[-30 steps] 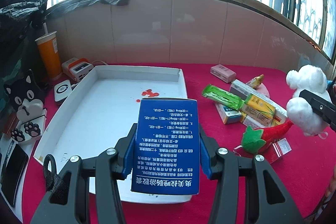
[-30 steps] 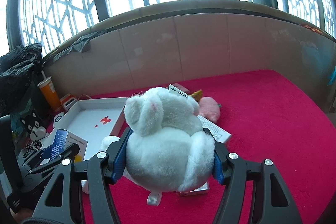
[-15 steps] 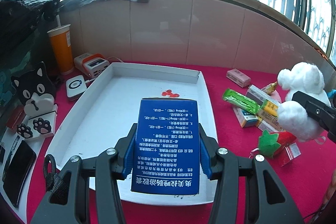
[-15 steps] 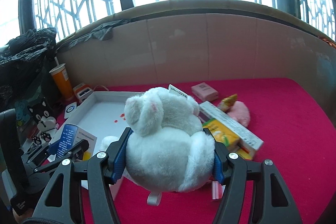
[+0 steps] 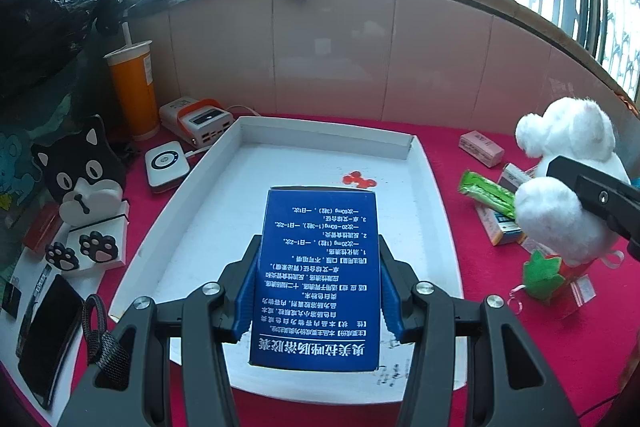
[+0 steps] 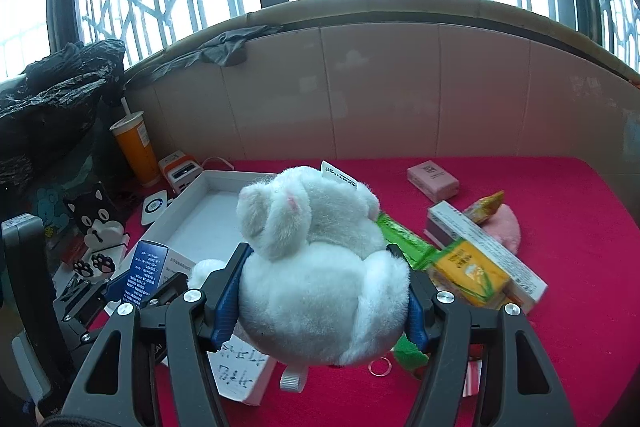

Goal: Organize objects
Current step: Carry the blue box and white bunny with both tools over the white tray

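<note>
My left gripper [image 5: 318,279] is shut on a blue medicine box [image 5: 318,267] with white print, held above the near half of a white tray [image 5: 224,167]. In the right wrist view the same blue medicine box [image 6: 146,269] shows at the lower left over the white tray [image 6: 192,195]. My right gripper [image 6: 320,287] is shut on a white plush rabbit [image 6: 316,267], held above the red cloth just right of the tray. From the left wrist view the white plush rabbit [image 5: 560,195] hangs at the right edge.
Loose boxes lie right of the tray: a pink box [image 6: 433,181], a long white box [image 6: 486,247], a yellow box [image 6: 470,273], a green packet [image 5: 486,189], a strawberry plush [image 5: 548,275]. An orange cup [image 5: 134,91], chargers and a cat figure [image 5: 82,175] crowd the left side.
Both grippers have shifted left across the table with their loads. The tray now sits more centred under the blue box, and the rabbit is closer to the tray's right edge.
</note>
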A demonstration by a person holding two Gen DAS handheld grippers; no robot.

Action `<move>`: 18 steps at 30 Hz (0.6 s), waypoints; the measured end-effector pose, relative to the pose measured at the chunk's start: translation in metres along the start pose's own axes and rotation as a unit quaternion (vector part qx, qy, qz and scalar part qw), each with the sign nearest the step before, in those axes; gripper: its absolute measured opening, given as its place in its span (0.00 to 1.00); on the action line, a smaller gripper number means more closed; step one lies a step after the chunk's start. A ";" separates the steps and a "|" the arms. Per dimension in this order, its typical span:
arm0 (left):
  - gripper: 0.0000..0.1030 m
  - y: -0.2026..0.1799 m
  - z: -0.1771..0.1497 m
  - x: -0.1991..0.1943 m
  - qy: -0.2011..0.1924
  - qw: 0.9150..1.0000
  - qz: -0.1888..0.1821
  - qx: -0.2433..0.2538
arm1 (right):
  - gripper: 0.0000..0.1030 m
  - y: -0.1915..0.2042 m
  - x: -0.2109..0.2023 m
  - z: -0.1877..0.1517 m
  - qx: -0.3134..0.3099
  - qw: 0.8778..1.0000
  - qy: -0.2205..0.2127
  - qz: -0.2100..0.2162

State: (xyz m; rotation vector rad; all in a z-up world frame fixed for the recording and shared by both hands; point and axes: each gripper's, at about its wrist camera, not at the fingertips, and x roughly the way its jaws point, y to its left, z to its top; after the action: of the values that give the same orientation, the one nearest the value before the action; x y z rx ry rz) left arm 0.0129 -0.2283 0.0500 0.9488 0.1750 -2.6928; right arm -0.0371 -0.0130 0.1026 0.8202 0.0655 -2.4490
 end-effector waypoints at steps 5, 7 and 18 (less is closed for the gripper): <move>0.49 0.008 0.004 0.008 0.005 1.000 0.013 0.006 | 0.68 0.008 0.012 0.005 0.000 1.000 0.009 0.003; 0.49 0.012 0.006 0.011 0.007 1.000 0.018 0.009 | 0.68 0.012 0.019 0.007 0.000 1.000 0.016 0.004; 0.49 0.030 0.014 0.039 0.037 0.999 0.019 0.019 | 0.68 0.036 0.059 0.007 -0.006 0.998 0.057 0.015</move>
State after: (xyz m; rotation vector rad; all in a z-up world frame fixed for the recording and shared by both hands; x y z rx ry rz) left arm -0.0156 -0.2689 0.0356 1.0538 0.1193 -2.6363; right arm -0.0610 -0.0742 0.0789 0.9489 0.1105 -2.3699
